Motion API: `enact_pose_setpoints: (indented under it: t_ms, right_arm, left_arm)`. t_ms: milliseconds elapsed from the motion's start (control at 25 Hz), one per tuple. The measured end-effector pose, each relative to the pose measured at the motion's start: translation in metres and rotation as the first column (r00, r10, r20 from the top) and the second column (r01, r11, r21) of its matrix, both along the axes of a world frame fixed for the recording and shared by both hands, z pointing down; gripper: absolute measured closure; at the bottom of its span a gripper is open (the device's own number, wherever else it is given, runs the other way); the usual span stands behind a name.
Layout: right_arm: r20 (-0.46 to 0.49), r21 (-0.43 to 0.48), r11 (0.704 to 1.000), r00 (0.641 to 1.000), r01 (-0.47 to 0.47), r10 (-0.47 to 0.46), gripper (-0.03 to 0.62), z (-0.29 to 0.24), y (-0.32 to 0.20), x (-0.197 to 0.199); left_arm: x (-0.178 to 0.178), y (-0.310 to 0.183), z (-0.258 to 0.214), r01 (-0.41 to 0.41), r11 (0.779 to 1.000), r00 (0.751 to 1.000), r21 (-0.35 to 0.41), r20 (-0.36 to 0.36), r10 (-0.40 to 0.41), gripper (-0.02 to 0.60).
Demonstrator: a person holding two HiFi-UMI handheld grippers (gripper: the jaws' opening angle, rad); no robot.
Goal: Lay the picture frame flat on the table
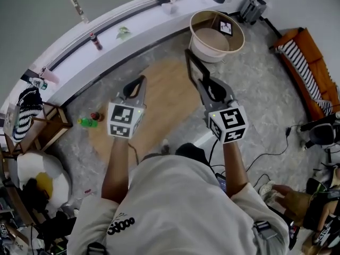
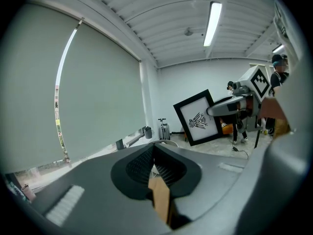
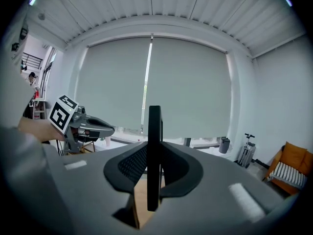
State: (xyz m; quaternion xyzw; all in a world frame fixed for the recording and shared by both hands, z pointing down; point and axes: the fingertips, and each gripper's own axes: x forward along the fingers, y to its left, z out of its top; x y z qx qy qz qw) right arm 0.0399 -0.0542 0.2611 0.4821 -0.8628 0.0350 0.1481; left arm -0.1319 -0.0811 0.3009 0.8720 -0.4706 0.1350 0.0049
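**Frame on edge in right claw, tabletop below**

Right claw (image 3: 154, 166) pinches the picture frame (image 3: 154, 146) by one edge, with the frame edge-on between the jaws. The frame rises up and forward from the claw, tilted and held in the air over the wooden tabletop (image 1: 164, 108). Left claw (image 2: 155, 163) is pressed together and empty, near on the left. The next move is probably to tip the frame face-flat and lower it.

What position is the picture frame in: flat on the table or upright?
Upright, not flat: the picture frame is clamped edge-on between the jaws of the right gripper, slightly tilted.
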Motion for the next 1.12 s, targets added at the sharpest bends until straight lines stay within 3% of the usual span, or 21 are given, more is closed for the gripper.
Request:
enact_pose_setpoints:
  t_ms: [440,720,1120]
  right_arm:
    - [0.008,-0.087,0.996,1.000,0.030,-0.030,0.522,0.038,-0.054,-0.001]
    - [0.042,-0.165,0.983,0.996,0.084,-0.078,0.522,0.070,-0.096,0.002]
    - [0.094,-0.267,0.949,0.985,0.167,-0.147,0.522,0.125,-0.182,0.010]
  left_arm:
    - [0.008,-0.038,0.034,0.014,0.996,1.000,-0.086,-0.005,-0.015,0.572]
    - [0.005,-0.075,0.055,0.070,0.990,0.998,-0.123,0.008,-0.069,0.572]
    - [0.009,-0.138,0.091,0.189,0.961,0.982,-0.200,0.035,-0.186,0.572]
